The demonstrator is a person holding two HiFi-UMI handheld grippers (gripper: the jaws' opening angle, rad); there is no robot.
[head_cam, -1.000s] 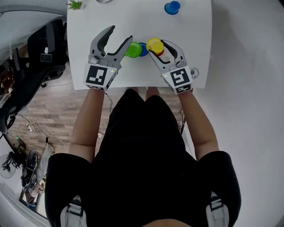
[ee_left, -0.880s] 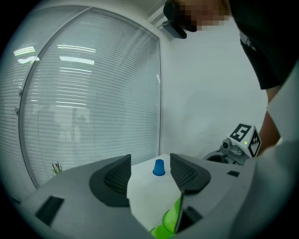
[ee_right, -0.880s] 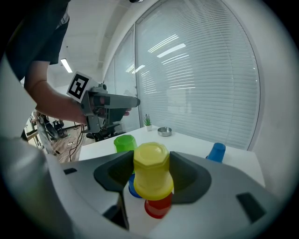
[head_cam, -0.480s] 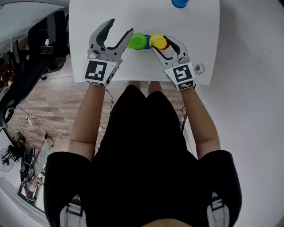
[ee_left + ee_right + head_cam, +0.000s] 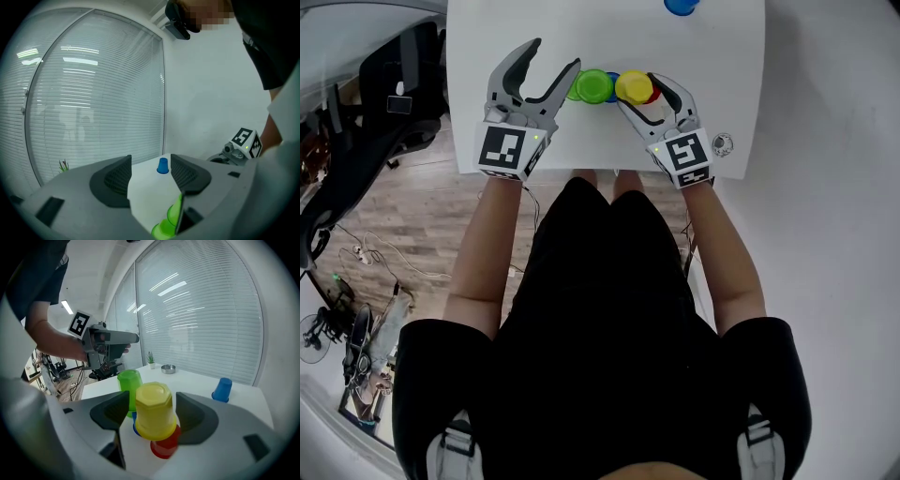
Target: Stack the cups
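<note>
On the white table (image 5: 712, 56) an upside-down yellow cup (image 5: 632, 85) (image 5: 154, 411) sits on a red cup (image 5: 652, 95) (image 5: 165, 444). My right gripper (image 5: 637, 91) (image 5: 152, 411) has them between its jaws, which have just been opening; the pads stand slightly off the yellow cup. Just left of it a green cup (image 5: 593, 85) (image 5: 129, 383) is on top of a blue cup (image 5: 611, 87). My left gripper (image 5: 553, 56) (image 5: 151, 173) is open and holds nothing, its right jaw beside the green cup (image 5: 168, 220). A lone blue cup (image 5: 680, 5) (image 5: 221, 390) (image 5: 162, 165) stands far back.
A small plant (image 5: 150, 357) and a metal dish (image 5: 168, 368) stand at the table's far left. A small round fitting (image 5: 721, 144) lies near the front right edge. A dark chair (image 5: 398, 89) and cables are on the wooden floor to the left.
The head view has shifted, so the table sits higher in the picture. The right jaws stand a little wider round the yellow cup. Cups and left gripper keep their places.
</note>
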